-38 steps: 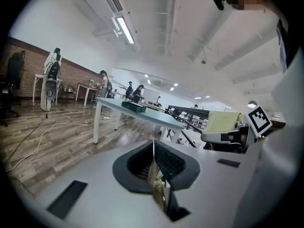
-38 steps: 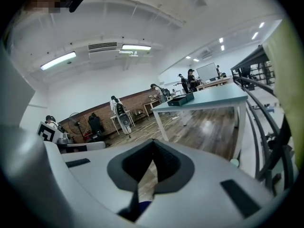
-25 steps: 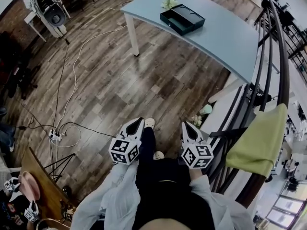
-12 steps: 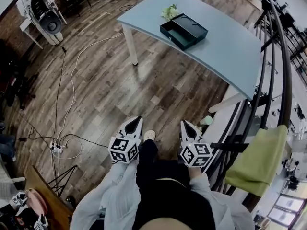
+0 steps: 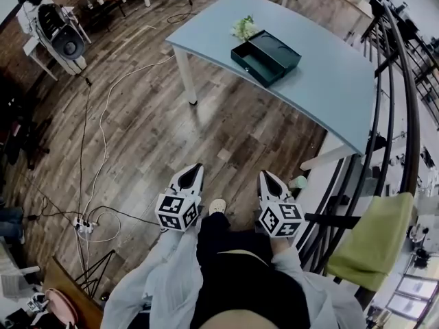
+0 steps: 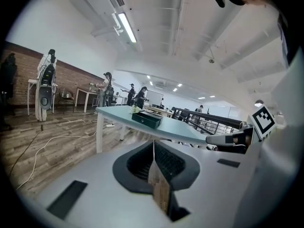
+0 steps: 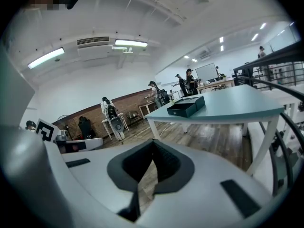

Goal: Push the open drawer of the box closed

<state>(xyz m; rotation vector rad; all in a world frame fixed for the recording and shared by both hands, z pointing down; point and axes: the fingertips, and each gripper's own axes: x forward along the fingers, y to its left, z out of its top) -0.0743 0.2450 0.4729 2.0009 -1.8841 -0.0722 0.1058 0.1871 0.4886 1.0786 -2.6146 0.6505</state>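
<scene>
- Dark green rectangular box [image 5: 266, 57] sits near the left end of the pale blue tabletop [image 5: 329, 81], just beside a small white-green flower bunch [image 5: 243, 27]. Its drawer stands open.
- Left gripper [image 5: 195, 170] and right gripper [image 5: 265, 175] are both clenched with nothing in them, held low by the person's body, well apart from the box.
- Step in hand, as I read it: the approach, with no contact yet.
- Keep the jaws clenched and use the tips as a flat pusher.
- Push square on the drawer front, along its slide axis.
- Brace the box's far side with the other gripper so it doesn't skate across the tabletop.
</scene>
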